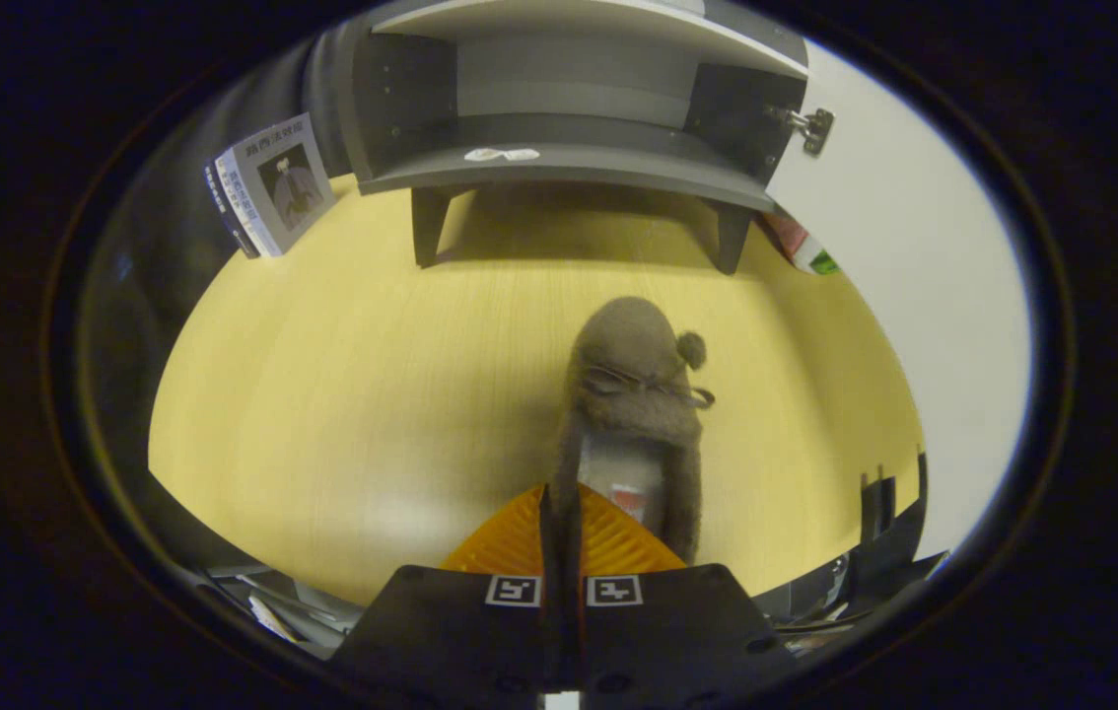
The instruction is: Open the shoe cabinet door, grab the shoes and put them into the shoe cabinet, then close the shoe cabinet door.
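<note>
Tool [560, 523] is clenched tight on the heel rim of the brown shoe [633, 394], toe aimed at the open cabinet [559, 163] beyond, above the counter [342, 394].

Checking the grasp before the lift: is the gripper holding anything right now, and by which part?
Yes. The gripper is shut on the fuzzy brown slipper with a pompom, its fingers pinching the left side wall of the slipper's heel opening, on the yellow wooden floor.

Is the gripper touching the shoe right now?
Touching. In the gripper view the fingers are closed together on the left side wall of the brown shoe, pinching its edge between them.
</note>
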### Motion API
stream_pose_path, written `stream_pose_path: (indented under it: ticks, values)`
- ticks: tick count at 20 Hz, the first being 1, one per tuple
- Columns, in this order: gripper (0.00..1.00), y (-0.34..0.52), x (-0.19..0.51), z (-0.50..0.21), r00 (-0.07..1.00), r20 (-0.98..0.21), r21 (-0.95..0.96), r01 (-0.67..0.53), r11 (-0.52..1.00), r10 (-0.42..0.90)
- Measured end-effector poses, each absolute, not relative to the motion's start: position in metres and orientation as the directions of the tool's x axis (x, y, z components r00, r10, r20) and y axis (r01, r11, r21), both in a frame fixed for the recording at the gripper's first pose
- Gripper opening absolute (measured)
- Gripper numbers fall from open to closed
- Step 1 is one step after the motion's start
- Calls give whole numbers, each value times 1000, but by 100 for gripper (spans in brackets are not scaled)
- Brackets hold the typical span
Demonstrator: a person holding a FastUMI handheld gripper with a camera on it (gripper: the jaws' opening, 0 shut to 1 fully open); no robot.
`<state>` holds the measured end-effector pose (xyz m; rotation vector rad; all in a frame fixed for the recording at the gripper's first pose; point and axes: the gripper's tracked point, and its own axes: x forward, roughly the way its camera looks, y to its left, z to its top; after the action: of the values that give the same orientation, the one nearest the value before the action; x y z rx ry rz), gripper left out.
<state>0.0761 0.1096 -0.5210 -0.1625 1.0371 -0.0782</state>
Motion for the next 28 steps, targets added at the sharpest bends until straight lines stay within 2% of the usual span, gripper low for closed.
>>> stream_pose_path:
  ticks: [10, 16, 22, 28]
  values:
    - [3, 104, 137, -334, 679, -695, -264, 62, 963, -234]
    - [3, 117, 201, -238, 771, -597, -304, 40, 952, -223]
    - [2, 111, 295, -192, 813, -552, -319, -1, 948, -185]
    - [3, 102, 385, -196, 805, -570, -344, -55, 937, -163]
